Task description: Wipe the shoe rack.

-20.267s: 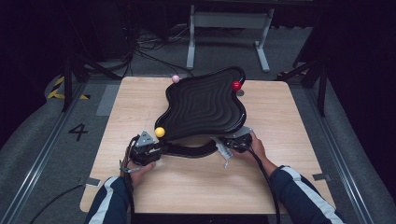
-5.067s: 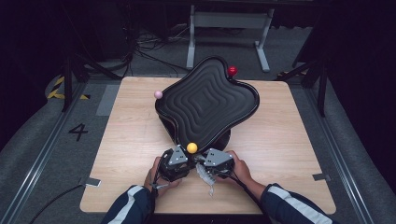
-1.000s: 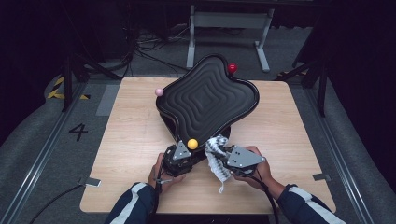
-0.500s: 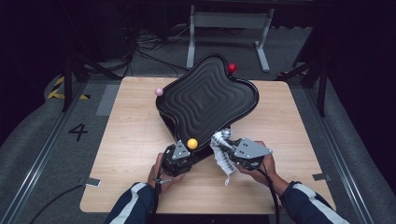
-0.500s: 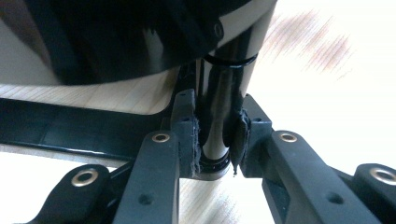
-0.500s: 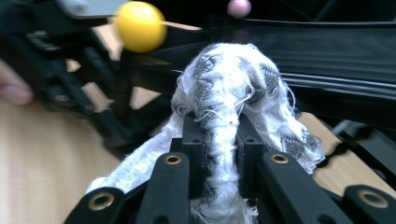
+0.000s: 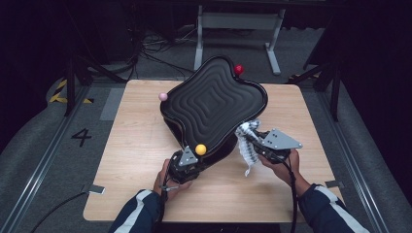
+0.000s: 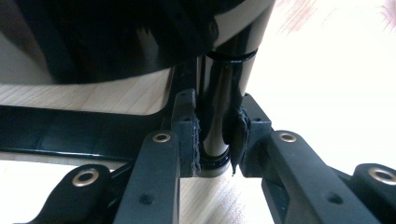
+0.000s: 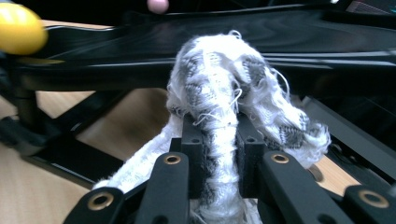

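Wooden table [image 7: 136, 160] on a dark studio floor, carrying a black wavy tray [image 7: 214, 107] tilted on its stand, with pink [image 7: 163, 96], red [image 7: 239, 69] and yellow knobs [image 7: 200, 149] at its corners. My left gripper [image 7: 187, 162] is clamped on the tray's black post [image 8: 215, 112] beneath the yellow knob, pads pressing both sides; my right gripper [image 7: 257, 143] is clenched on a bunched white-and-grey cloth [image 9: 224, 121], held at the tray's near right edge with its tail hanging free toward the table. Risks, as I judge them: the frayed cloth may snag the rim or slip from my pinch if I drag hard; pressing down on the raised edge could tip the tray and twist the glossy post out of my left pads; the dangling tail could catch under the stand
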The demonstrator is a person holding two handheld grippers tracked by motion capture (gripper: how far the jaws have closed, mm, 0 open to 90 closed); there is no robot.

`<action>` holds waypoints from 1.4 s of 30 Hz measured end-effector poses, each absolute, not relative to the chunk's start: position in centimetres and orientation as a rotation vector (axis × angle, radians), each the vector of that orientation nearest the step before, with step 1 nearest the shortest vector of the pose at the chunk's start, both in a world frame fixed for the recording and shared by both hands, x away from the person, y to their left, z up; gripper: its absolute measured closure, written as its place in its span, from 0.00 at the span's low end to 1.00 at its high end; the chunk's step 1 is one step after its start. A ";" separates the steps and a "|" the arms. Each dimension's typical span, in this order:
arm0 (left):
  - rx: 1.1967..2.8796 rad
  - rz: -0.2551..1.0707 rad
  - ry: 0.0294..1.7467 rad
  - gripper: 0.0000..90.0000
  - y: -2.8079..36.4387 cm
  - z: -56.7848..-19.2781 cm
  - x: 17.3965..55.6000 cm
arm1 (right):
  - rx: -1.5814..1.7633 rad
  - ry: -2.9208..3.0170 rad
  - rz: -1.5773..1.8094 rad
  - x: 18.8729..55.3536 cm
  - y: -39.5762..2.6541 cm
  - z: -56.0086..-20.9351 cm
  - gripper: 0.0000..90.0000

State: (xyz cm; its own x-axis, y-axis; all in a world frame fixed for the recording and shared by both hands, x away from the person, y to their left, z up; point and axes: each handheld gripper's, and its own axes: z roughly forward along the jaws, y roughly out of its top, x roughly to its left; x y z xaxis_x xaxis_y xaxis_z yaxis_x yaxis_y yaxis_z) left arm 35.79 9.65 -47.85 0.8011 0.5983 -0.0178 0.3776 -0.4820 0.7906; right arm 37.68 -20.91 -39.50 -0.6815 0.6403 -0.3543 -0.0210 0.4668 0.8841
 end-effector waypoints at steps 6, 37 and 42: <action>2.134 0.324 0.715 0.82 9.7 -47.8 35.8 | 0.601 1.995 1.232 38.7 -22.7 -38.9 0.87; 2.129 0.301 0.720 0.82 9.7 -47.9 35.9 | 0.694 1.796 1.217 40.5 -25.6 -35.0 0.86; 2.131 0.303 0.715 0.82 9.7 -47.9 35.9 | 0.606 1.877 1.205 39.1 -24.3 -35.0 0.86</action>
State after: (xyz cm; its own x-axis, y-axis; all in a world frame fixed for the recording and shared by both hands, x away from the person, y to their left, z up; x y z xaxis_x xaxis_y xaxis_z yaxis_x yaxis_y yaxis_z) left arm 35.88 9.69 -47.86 0.8074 0.5889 -0.0360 0.3842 -0.4786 0.7895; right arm 39.05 -24.32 -35.01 -0.5593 0.7414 -0.3707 -0.0285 0.4297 0.9025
